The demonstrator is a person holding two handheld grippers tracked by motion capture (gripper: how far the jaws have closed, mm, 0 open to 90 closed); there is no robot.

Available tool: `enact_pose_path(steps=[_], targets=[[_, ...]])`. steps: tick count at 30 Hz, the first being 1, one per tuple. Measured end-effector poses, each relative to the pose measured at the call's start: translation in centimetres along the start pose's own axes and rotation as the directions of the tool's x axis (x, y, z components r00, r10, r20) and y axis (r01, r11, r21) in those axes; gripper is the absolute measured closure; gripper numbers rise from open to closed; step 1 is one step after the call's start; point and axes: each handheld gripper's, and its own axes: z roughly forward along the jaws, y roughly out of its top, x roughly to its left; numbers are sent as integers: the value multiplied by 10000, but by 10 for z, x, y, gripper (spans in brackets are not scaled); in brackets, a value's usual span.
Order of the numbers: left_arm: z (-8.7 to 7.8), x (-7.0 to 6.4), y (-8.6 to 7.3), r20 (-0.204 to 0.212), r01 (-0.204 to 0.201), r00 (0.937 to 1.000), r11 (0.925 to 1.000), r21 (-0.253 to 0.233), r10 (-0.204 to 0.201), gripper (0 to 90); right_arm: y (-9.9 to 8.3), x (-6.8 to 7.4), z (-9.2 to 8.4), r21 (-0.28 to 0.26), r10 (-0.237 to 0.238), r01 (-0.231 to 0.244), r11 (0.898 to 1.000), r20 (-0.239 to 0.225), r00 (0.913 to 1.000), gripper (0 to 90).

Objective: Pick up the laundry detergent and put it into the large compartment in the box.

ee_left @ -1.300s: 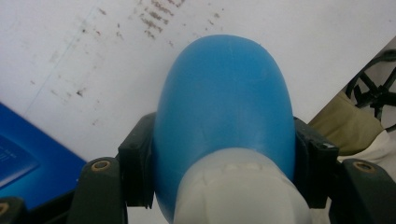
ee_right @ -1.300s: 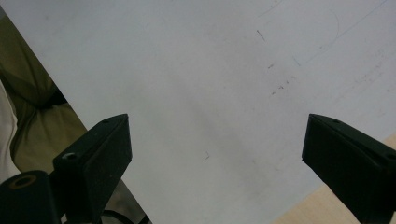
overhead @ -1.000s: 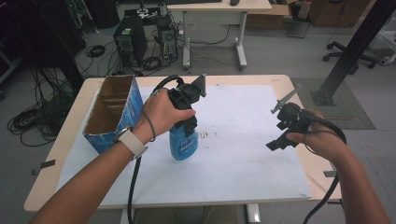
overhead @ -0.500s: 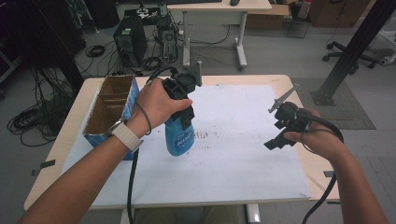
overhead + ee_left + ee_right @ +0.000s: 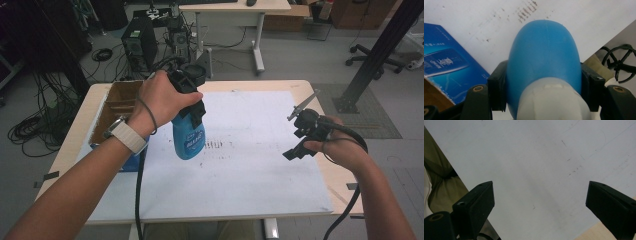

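Observation:
A blue plastic bottle (image 5: 188, 138) with a white neck hangs in the air above the white sheet (image 5: 240, 165), bottom end down. My left gripper (image 5: 192, 107) is shut on it near its top. In the left gripper view the bottle (image 5: 542, 60) sits between both black jaws, pads pressed on its sides. My right gripper (image 5: 300, 135) hovers over the right side of the sheet, jaws wide apart. In the right gripper view nothing lies between the jaws of the right gripper (image 5: 541, 202), just the bare sheet (image 5: 536, 157).
An open cardboard box with blue printed sides (image 5: 116, 107) stands at the table's left edge, close to the lifted bottle; its blue side (image 5: 446, 65) shows below the bottle. Faint dark marks (image 5: 215, 146) dot the sheet's middle. Beyond the table are a computer tower and cables on the floor.
My left hand has lifted the blue bottle off the sheet and carried it slightly toward the box. The right gripper has stayed where it was, still open.

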Motion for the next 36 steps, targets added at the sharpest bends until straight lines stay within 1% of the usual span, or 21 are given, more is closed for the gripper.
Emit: enact_pose_path(steps=[1, 3, 6, 11, 12, 17, 18, 19, 24, 26, 30, 36], targets=[[-3, 1, 0, -20, 1, 10000, 10000, 19, 0, 373, 0, 0, 0, 6, -3, 3, 10000, -3, 10000, 85], [-7, 2, 0, -24, 177, 9998, 9998, -108, -177, 373, 0, 0, 0, 39, -7, 7, 10000, -1, 10000, 85], [-14, 6, 0, -41, 265, 9996, 9996, -94, -265, 373, 0, 0, 0, 18, -10, 10, 10000, -10, 10000, 85], [-22, 13, -1, -15, 658, 9978, 9976, -199, -659, 373, 0, -1, 0, 59, 5, -5, 10000, 10, 10000, 85], [-24, 14, -1, -13, 708, 9975, 9974, -137, -708, 373, 0, -1, 0, 63, -7, 7, 10000, 17, 10000, 85], [-33, 19, -2, -43, 973, 9952, 9950, -234, -974, 373, 2, -1, -1, 25, -30, 30, 10000, 29, 10000, 85], [-36, 20, -2, -53, 964, 9953, 9951, -200, -966, 373, 3, -1, -1, 20, -55, 55, 10000, 35, 10000, 85], [-39, 21, -2, -70, 1060, 9943, 9940, -286, -1062, 373, 3, -1, -1, 16, -67, 67, 10000, 32, 10000, 85], [-49, 23, -3, -215, 1199, 9925, 9921, -378, -1207, 373, 6, -1, -1, 2, -123, 123, 9999, 26, 9999, 85], [-52, 25, -4, -185, 1280, 9915, 9911, -353, -1287, 373, 7, -1, 0, 14, -130, 130, 9999, 12, 9999, 85], [-58, 30, -4, -51, 1559, 9877, 9868, -447, -1563, 373, 8, -1, 2, 49, -181, 181, 9998, -8, 9998, 85], [-68, 35, -3, -170, 1807, 9832, 9821, -533, -1818, 373, 8, -2, 2, 5, -210, 210, 9998, -18, 9998, 85]])
